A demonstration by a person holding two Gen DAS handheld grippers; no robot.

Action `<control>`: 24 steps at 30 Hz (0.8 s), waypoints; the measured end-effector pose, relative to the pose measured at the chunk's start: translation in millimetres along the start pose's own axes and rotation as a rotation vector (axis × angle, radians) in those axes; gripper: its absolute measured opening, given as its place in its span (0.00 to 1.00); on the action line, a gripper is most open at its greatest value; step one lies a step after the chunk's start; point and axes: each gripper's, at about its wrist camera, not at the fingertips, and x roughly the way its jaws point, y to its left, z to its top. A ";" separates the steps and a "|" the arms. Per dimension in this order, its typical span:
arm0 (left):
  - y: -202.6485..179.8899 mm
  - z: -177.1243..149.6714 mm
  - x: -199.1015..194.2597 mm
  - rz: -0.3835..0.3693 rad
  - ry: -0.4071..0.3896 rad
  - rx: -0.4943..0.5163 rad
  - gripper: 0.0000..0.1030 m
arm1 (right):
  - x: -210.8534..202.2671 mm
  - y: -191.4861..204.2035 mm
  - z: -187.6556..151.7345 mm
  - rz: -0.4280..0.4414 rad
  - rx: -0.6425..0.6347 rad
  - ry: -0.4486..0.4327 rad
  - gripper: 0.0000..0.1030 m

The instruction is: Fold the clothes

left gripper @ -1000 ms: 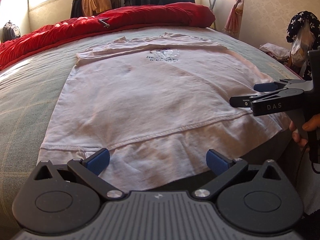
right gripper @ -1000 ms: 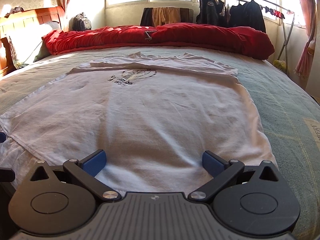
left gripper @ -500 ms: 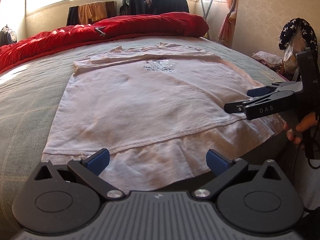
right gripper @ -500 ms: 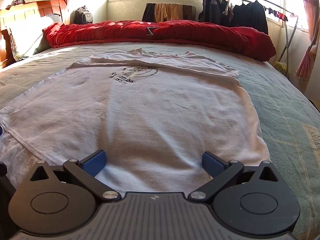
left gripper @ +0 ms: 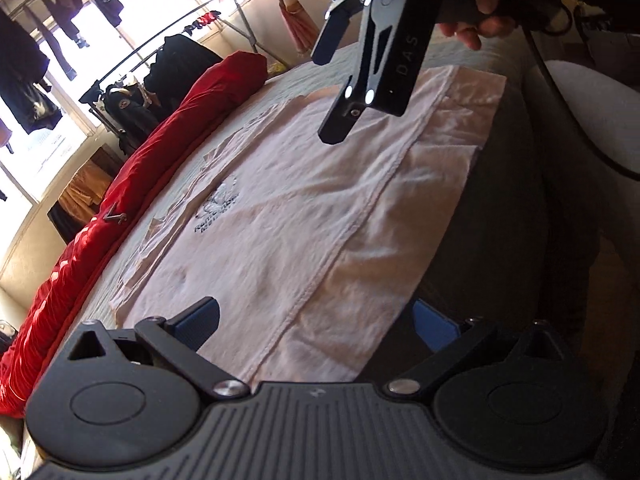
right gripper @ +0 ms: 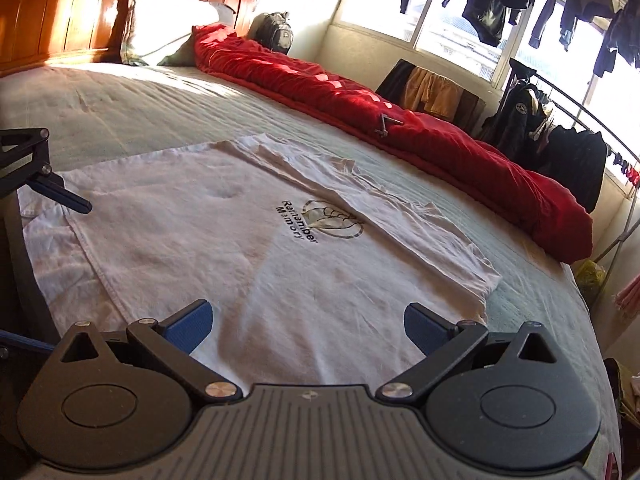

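Both grippers have swung and rolled since half a second ago: views now tilted, right gripper hangs above the shirt's hem end instead of level beside it. Left gripper released, fingers wide apart, holding nothing; right gripper likewise spread and empty. White T-shirt lies flat, print up, on the bed, bottom edge draped over the near mattress edge. In the right view its long axis runs from hem at 8 o'clock to collar at 2 o'clock, collar toward the red duvet. Step looks like reaching for a first grasp. Best to pinch matching side points through both layers, lift evenly, keep the edge straight.
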 end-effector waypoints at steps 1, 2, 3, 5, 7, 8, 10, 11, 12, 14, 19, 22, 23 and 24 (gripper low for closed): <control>-5.9 -0.7 2.2 0.002 0.005 0.031 0.99 | 0.9 2.7 -2.9 0.004 -0.002 0.008 1.00; -10.0 -1.6 3.9 0.018 0.009 0.055 0.99 | 1.8 4.8 -5.5 0.008 0.003 0.015 1.00; -11.7 -2.1 4.9 0.040 0.013 0.071 0.99 | 3.0 6.9 -8.2 0.010 0.012 0.022 1.00; -12.7 -1.6 5.6 0.064 0.011 0.100 0.99 | 4.0 9.4 -9.8 0.009 0.022 0.022 1.00; -14.8 -1.0 5.8 0.085 0.008 0.142 0.99 | 4.5 11.1 -10.3 0.011 0.028 0.021 1.00; -16.9 -0.7 5.2 0.097 0.002 0.173 0.99 | 3.8 12.2 -9.2 0.010 0.026 0.017 1.00; -21.0 0.8 4.9 0.122 -0.001 0.225 0.99 | 2.1 14.5 -6.8 0.009 0.019 0.008 1.00; -23.0 1.7 4.9 0.134 -0.001 0.250 0.99 | 0.7 15.6 -5.7 0.010 0.015 0.003 1.00; -25.2 3.0 5.2 0.147 -0.002 0.271 0.99 | -0.8 16.7 -4.8 0.011 0.010 -0.003 1.00; -29.4 5.6 6.6 0.167 -0.004 0.313 0.99 | -3.9 18.9 -2.9 0.014 0.001 -0.014 1.00; -42.6 11.7 13.9 0.210 -0.016 0.411 1.00 | -6.7 21.2 -1.3 0.013 0.008 -0.029 1.00; -47.2 18.2 16.6 0.238 -0.034 0.441 1.00 | -7.9 20.8 0.2 0.021 0.025 -0.035 1.00; -45.8 20.1 16.3 0.244 -0.039 0.439 1.00 | -9.4 21.0 0.7 0.025 0.023 -0.039 1.00; -43.4 21.9 15.9 0.249 -0.042 0.433 1.00 | -11.0 21.3 1.1 0.029 0.021 -0.042 1.00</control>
